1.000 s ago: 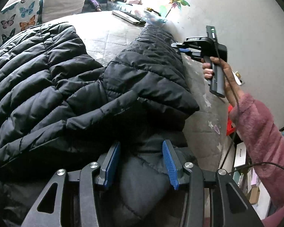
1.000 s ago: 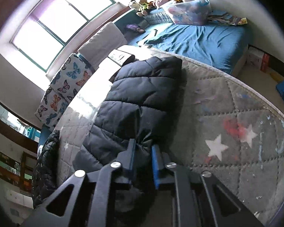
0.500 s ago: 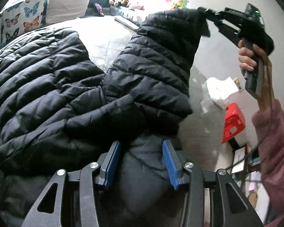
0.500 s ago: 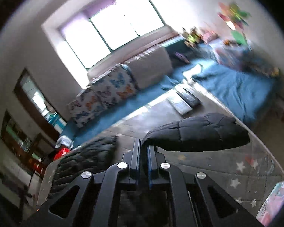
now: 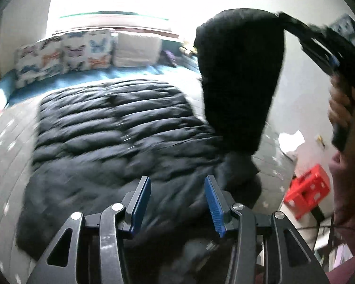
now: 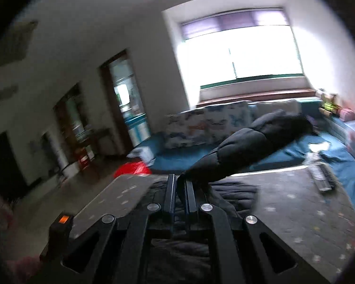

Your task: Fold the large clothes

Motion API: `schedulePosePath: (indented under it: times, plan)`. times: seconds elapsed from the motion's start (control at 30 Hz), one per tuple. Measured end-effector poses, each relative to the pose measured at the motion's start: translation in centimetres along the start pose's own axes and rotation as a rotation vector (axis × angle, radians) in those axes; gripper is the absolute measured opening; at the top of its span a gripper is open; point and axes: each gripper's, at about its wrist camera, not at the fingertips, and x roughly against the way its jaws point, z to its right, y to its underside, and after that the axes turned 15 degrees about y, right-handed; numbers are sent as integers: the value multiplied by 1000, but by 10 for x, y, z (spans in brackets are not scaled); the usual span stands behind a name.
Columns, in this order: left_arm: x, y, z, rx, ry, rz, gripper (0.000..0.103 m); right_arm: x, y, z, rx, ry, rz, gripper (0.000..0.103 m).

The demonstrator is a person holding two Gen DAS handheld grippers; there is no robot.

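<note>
Puffer jacket (image 5: pixel 111 127), soft and bulky, sprawls on the mattress (image 6: pixel 295 203) ahead of the half-open, empty left gripper (image 5: pixel 177 201), its sleeve (image 5: pixel 239 82) hoisted by the cuff in the clamped right gripper (image 6: pixel 178 189), the handiest hold.

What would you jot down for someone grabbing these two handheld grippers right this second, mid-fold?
Right gripper: shut on the jacket's sleeve, holding it up in the air above the mattress.
Left gripper: jaws apart over the black puffer jacket near the shoulder; the blur hides whether the pads press the fabric.
Jacket body lies spread flat on the mattress.
Done: sleeve lifted.
Left: probably lay the sleeve across the body, then the other sleeve and the final folds.
</note>
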Motion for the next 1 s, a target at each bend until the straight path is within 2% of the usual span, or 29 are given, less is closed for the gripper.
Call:
schedulePosePath:
  times: [0.2, 0.23, 0.3, 0.33, 0.43, 0.53, 0.6, 0.63, 0.67, 0.73, 0.83, 0.9, 1.0]
  plan:
    - [56, 60, -57, 199, -18, 80, 51, -32, 58, -101, 210, -156, -80, 7]
    - [60, 67, -64, 229, -12, 87, 51, -36, 64, -109, 227, -170, -96, 7]
    - [71, 82, -77, 280, 5, 106, 51, -52, 84, -121, 245, -227, -181, 7]
    - [76, 87, -80, 291, 12, 116, 51, -55, 89, -124, 259, -224, -208, 7]
    - [91, 95, -88, 310, 22, 146, 51, -58, 98, -121, 302, -173, -251, 7]
    - [104, 90, -96, 332, 25, 190, 51, -54, 100, -109, 300, -93, -308, 9]
    - [109, 78, -103, 353, 34, 217, 65, -53, 101, -99, 290, -49, -329, 18]
    - [109, 68, -107, 365, 27, 231, 77, -51, 102, -90, 276, -18, -336, 33]
    - [112, 60, -112, 378, 14, 248, 79, -48, 103, -80, 256, 11, -338, 52]
    - [115, 45, -123, 394, -5, 276, 79, -44, 108, -72, 240, 53, -330, 63]
    - [110, 21, -144, 437, -35, 291, 79, -38, 115, -48, 227, 139, -329, 63]
    - [97, 6, -159, 476, -71, 269, 79, -37, 120, -35, 224, 190, -339, 63]
    - [76, -6, -183, 532, -81, 235, 79, -37, 129, -18, 230, 251, -353, 63]
